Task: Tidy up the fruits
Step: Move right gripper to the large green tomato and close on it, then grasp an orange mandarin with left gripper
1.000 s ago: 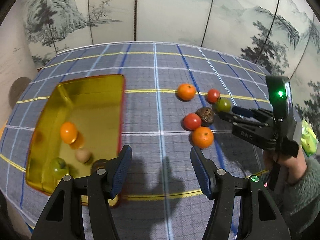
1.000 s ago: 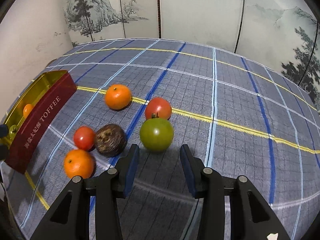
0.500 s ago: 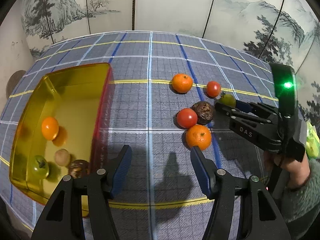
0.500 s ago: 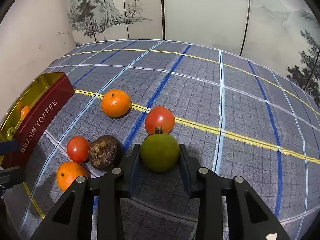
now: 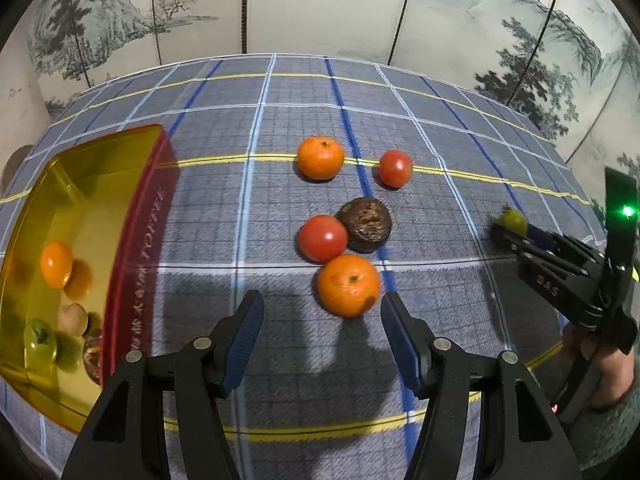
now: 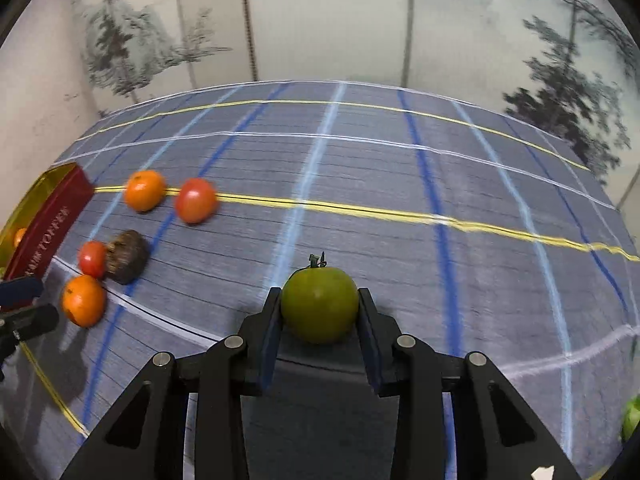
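My right gripper [image 6: 319,312] is shut on a green tomato [image 6: 319,304] and holds it above the cloth; it also shows in the left wrist view [image 5: 513,220]. My left gripper [image 5: 322,332] is open, just short of an orange mandarin [image 5: 348,285]. Behind that lie a red tomato [image 5: 322,237], a dark brown fruit [image 5: 367,224], a second mandarin [image 5: 321,157] and a second red tomato [image 5: 395,167]. The gold toffee tin [image 5: 132,232] at the left holds a mandarin [image 5: 56,265], a green tomato [image 5: 39,339], a pale fruit and a dark one.
A blue-grey checked cloth [image 5: 280,112] covers the table. A painted folding screen [image 5: 320,8] stands behind it. A green object [image 6: 631,420] lies at the right edge of the right wrist view. The right hand [image 5: 608,368] holds its gripper at the far right.
My right gripper has closed on the green tomato, lifted it and pulled it away to the right of the cluster. My left gripper has moved right and forward toward the near mandarin.
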A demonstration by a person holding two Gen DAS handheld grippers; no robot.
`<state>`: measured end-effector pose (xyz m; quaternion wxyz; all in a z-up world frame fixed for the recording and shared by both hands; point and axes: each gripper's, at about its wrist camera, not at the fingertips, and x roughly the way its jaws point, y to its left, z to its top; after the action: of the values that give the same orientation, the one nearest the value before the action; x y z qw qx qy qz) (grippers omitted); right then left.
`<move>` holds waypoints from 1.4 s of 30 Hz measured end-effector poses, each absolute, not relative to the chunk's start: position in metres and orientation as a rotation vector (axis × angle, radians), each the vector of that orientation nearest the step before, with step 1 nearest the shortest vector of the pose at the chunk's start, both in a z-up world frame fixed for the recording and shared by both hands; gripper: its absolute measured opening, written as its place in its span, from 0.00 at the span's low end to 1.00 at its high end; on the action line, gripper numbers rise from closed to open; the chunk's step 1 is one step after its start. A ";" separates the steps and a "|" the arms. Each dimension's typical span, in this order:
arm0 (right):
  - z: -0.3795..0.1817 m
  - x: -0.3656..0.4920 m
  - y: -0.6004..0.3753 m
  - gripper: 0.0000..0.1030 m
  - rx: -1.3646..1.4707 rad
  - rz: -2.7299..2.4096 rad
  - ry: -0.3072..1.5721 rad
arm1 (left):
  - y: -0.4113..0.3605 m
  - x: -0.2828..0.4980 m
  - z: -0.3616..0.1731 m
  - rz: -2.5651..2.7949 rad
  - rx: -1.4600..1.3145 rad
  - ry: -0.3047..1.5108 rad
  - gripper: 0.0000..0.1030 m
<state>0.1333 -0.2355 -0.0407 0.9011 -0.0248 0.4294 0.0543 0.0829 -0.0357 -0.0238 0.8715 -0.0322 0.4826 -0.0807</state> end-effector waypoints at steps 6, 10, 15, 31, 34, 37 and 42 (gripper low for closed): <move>-0.041 0.125 -0.262 0.32 -0.048 0.060 0.889 | -0.045 0.090 -0.029 -0.168 -0.061 1.022 0.60; -0.041 0.124 -0.270 0.32 -0.022 0.060 0.892 | -0.051 0.097 -0.033 -0.153 -0.060 1.024 0.60; -0.040 0.124 -0.268 0.32 -0.023 0.060 0.894 | -0.052 0.106 -0.041 -0.137 -0.066 1.042 0.59; -0.042 0.125 -0.272 0.33 -0.011 0.063 0.902 | -0.054 0.100 -0.044 -0.168 -0.038 1.040 0.36; -0.042 0.125 -0.271 0.33 -0.014 0.061 0.902 | -0.049 0.097 -0.038 -0.163 -0.039 1.026 0.36; -0.042 0.125 -0.271 0.33 -0.014 0.061 0.902 | -0.042 0.094 -0.032 -0.149 -0.039 1.015 0.36; -0.042 0.126 -0.270 0.33 -0.013 0.058 0.901 | -0.024 0.089 -0.018 -0.132 -0.058 0.993 0.36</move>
<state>0.1255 -0.2703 -0.0420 0.8998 -0.0062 0.4354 0.0279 0.0887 -0.0236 -0.0184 0.8768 -0.0277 0.4759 -0.0635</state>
